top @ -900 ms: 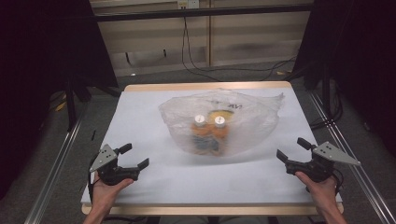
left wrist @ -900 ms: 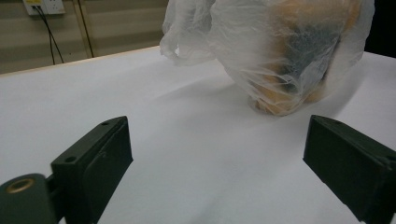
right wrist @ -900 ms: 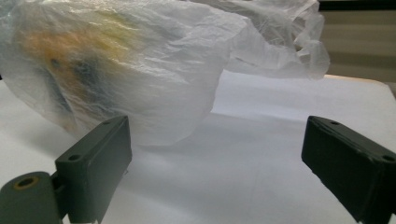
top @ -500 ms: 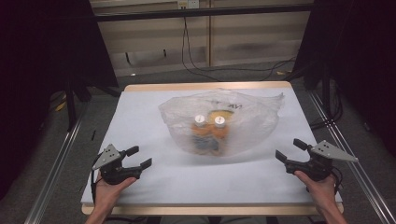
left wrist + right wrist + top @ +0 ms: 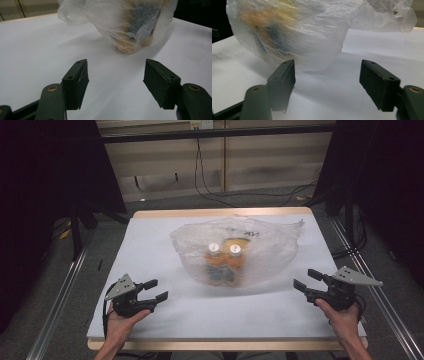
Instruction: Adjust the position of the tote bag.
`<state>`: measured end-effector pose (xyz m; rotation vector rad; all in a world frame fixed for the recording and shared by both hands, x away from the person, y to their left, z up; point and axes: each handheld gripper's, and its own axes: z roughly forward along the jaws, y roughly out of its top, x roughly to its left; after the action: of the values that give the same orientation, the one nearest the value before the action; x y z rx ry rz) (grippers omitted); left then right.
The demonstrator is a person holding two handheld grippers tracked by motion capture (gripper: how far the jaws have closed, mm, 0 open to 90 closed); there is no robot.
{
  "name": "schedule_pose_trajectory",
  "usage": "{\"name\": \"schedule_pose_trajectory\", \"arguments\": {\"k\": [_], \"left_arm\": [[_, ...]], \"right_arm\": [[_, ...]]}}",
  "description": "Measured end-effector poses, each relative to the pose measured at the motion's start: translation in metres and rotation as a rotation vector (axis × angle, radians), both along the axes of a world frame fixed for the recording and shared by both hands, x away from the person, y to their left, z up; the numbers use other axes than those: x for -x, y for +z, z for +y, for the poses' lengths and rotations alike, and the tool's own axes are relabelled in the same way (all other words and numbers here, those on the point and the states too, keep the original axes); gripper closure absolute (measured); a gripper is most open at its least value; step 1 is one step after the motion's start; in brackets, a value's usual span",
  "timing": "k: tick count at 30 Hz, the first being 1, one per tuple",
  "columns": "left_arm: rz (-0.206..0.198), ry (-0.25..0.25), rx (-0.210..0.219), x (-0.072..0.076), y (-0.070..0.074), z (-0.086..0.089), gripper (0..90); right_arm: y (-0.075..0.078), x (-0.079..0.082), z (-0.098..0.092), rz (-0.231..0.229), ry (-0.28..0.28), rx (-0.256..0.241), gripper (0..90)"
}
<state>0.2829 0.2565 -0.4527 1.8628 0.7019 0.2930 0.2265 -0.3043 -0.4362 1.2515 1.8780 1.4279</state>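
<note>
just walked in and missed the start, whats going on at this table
A person sits at a white table with a two-jaw tool in each hand. The left tool and right tool are both open and hold nothing, one on each side of a clear plastic bag. The bag lies mid-table with two orange bottles with white caps inside it. Neither tool touches the bag yet; both point toward it.
</note>
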Motion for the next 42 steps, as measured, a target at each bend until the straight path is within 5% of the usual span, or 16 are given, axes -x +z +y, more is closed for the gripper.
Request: {"name": "schedule_pose_trajectory", "arguments": {"k": [7, 16, 26, 42], "left_arm": [[0.007, -0.006, 0.0, -0.006, 0.009, -0.005, 39.8], [-0.017, -0.029, 0.01, -0.02, 0.025, -0.016, 43.0], [-0.039, -0.023, 0.012, -0.04, 0.039, -0.027, 39.2], [-0.096, -0.019, 0.062, -0.077, 0.087, -0.038, 41.1]], "right_arm": [[0.007, -0.007, 0.005, 0.024, 0.034, -0.005, 39.0], [0.018, -0.017, 0.005, 0.048, 0.068, 0.009, 39.0], [0.03, -0.034, -0.001, 0.04, 0.048, 0.011, 37.9], [0.059, -0.079, -0.015, 0.013, 0.002, 0.019, 54.9]]}}
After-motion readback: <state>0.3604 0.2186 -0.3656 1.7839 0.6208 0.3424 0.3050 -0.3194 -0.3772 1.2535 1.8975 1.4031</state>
